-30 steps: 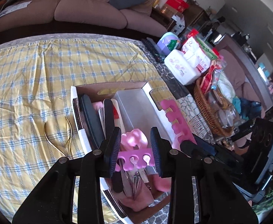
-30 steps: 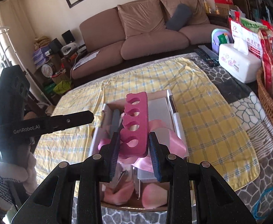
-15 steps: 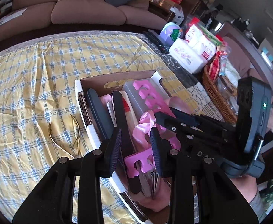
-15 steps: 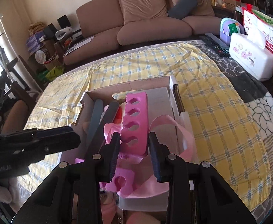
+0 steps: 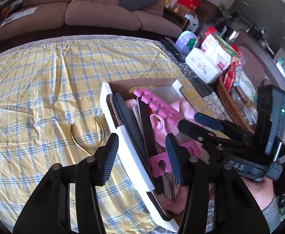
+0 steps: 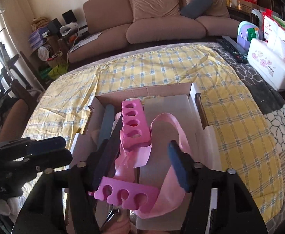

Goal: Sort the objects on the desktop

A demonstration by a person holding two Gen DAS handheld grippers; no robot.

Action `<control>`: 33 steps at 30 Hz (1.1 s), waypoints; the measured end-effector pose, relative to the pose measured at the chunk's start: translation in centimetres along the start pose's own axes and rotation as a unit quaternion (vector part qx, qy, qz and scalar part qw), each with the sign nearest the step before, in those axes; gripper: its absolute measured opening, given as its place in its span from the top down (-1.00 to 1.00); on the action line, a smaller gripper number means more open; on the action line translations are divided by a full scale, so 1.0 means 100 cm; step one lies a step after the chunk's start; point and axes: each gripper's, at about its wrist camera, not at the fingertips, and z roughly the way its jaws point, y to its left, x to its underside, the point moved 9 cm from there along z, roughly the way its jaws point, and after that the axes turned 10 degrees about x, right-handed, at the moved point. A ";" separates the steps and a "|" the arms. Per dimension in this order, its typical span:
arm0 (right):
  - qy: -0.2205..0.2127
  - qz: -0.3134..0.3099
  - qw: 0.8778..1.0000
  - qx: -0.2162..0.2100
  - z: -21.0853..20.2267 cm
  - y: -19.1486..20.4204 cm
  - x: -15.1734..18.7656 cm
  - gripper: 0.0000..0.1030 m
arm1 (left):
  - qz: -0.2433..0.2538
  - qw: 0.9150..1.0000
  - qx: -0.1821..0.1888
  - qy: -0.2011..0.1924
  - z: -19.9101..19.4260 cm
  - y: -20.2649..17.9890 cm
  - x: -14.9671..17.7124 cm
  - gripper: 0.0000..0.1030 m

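here both toe separators lie inside the box point(image 6: 199, 105): the far one point(image 6: 133, 124) points lengthwise away, just ahead of the right hand-held gripper point(image 6: 136, 165); the near one point(image 5: 160, 163) lies crosswise by the left hand-held gripper point(image 5: 142, 159). both sets of jaws are opening, gripping nothing. the box's bottom is hidden under pink ribbon point(image 6: 162, 120).

In the left wrist view, the near corner of the cardboard box point(image 5: 111, 95) is covered by the left gripper point(image 5: 142, 156), and the metal tools point(image 5: 173, 187) under the near toe separator point(image 5: 160, 165) are too crowded to be told apart. The wicker basket point(image 5: 228, 99) is partly hidden behind the right gripper point(image 5: 193, 121). In the right wrist view, the basket is cut off by the right edge, and the print on the tissue pack point(image 6: 269, 64) is too small to be read.
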 end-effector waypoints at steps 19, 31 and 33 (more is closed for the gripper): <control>-0.086 0.001 0.996 -0.031 -0.095 0.046 0.007 -0.60 | 0.027 0.991 -0.124 0.043 0.027 0.093 0.012 -0.81; -0.071 -0.036 0.997 -0.019 -0.080 0.065 0.024 -0.60 | 0.104 0.975 -0.182 0.080 0.041 0.099 0.032 -0.83; -0.072 -0.042 0.996 -0.018 -0.081 0.068 0.024 -0.60 | 0.102 0.974 -0.187 0.080 0.033 0.111 0.034 -0.83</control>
